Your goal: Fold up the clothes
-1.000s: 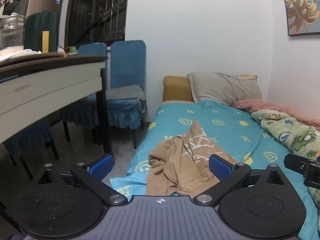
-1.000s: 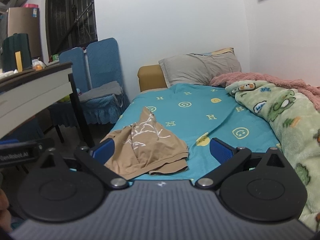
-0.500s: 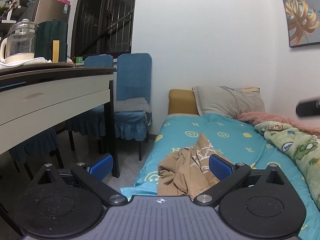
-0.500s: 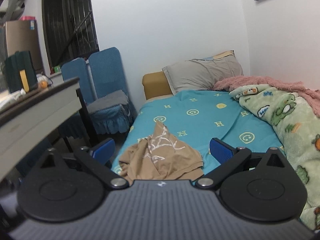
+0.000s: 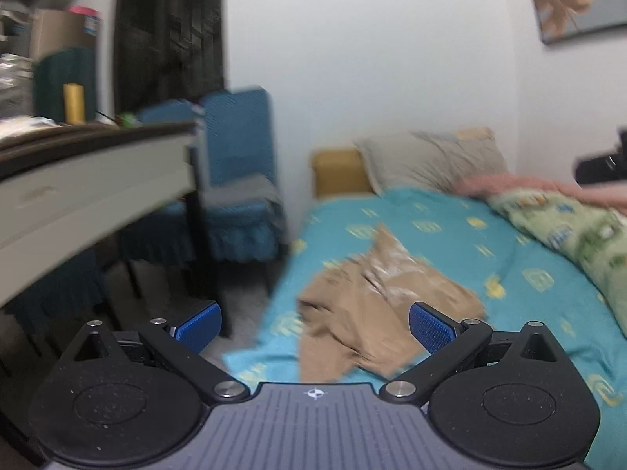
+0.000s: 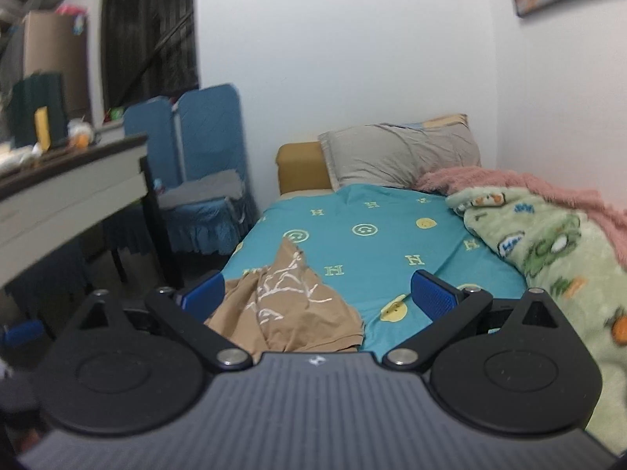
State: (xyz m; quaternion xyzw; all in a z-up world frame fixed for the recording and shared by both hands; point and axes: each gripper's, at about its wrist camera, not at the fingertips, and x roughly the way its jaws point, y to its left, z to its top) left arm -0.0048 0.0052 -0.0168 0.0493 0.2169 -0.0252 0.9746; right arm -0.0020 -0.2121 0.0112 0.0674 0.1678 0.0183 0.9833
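A crumpled tan garment (image 5: pixel 376 305) (image 6: pixel 290 313) with a white print lies on the near left part of the teal bed sheet (image 5: pixel 450 243) (image 6: pixel 376 250). My left gripper (image 5: pixel 313 327) is open, held short of the garment with nothing between its blue pads. My right gripper (image 6: pixel 317 293) is open too, above the garment's near edge and holding nothing. The left wrist view is blurred by motion. A dark part of the right tool (image 5: pixel 599 164) shows at that view's right edge.
A green cartoon blanket (image 6: pixel 548 246) and a pink one (image 6: pixel 509 184) lie along the wall side of the bed. A grey pillow (image 6: pixel 399 156) sits at the head. A desk (image 5: pixel 90 188) and blue-covered chairs (image 5: pixel 239 180) stand left of the bed.
Both views have shifted and the left one is now blurred. The garment sits closer and lower between the right gripper's fingers. Both grippers stay open.
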